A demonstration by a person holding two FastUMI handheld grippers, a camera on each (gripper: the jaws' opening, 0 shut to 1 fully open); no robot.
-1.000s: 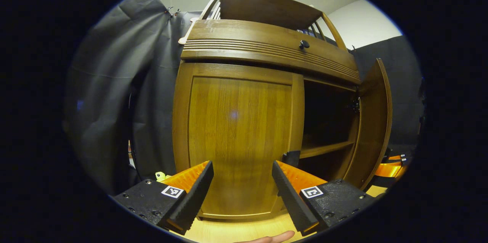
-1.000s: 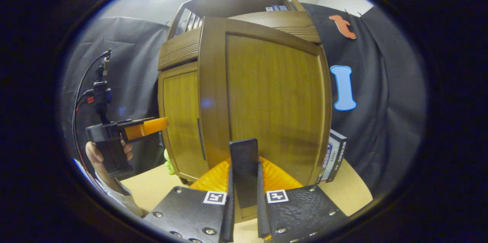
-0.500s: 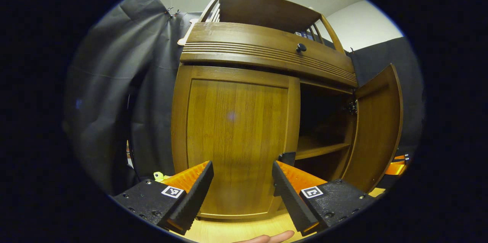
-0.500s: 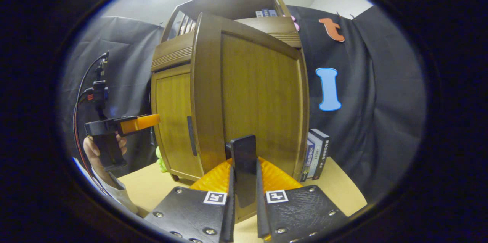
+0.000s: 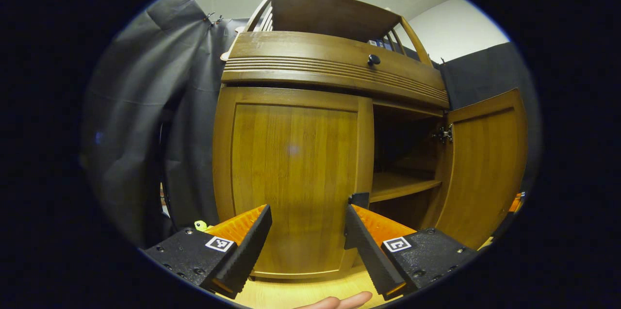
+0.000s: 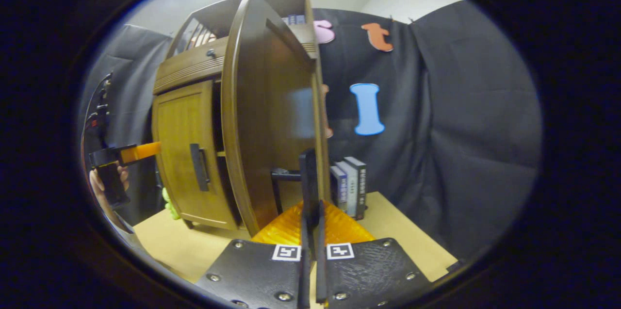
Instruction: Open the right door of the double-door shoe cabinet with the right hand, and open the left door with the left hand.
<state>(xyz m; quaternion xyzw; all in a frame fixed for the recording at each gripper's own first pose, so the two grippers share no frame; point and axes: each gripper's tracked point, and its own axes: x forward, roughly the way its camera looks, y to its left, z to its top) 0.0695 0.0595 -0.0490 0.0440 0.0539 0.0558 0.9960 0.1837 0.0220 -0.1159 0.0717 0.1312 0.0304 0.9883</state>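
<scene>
So the shoe cabinet [image 5: 335,64] was a glossy, warm-brown wood piece with ribbed grooves across its drawer front and a small round dark knob [image 5: 373,60], sitting on a pale wooden surface [image 6: 170,241]. Its right door [image 6: 271,120] was swung wide with the right gripper [image 6: 309,192] pinched tight on that door's flat dark handle [image 6: 308,173]. The left door [image 5: 291,178], a smooth framed panel, sat flush and closed with the left gripper [image 5: 306,224] spread wide just in front of it, gripping nothing, while some boxy books [image 6: 350,187] stood upright beside the cabinet.

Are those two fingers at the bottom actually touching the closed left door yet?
Apart. The left gripper view shows the left gripper open in front of the left door, its fingertips short of the panel and clasping nothing.
</scene>
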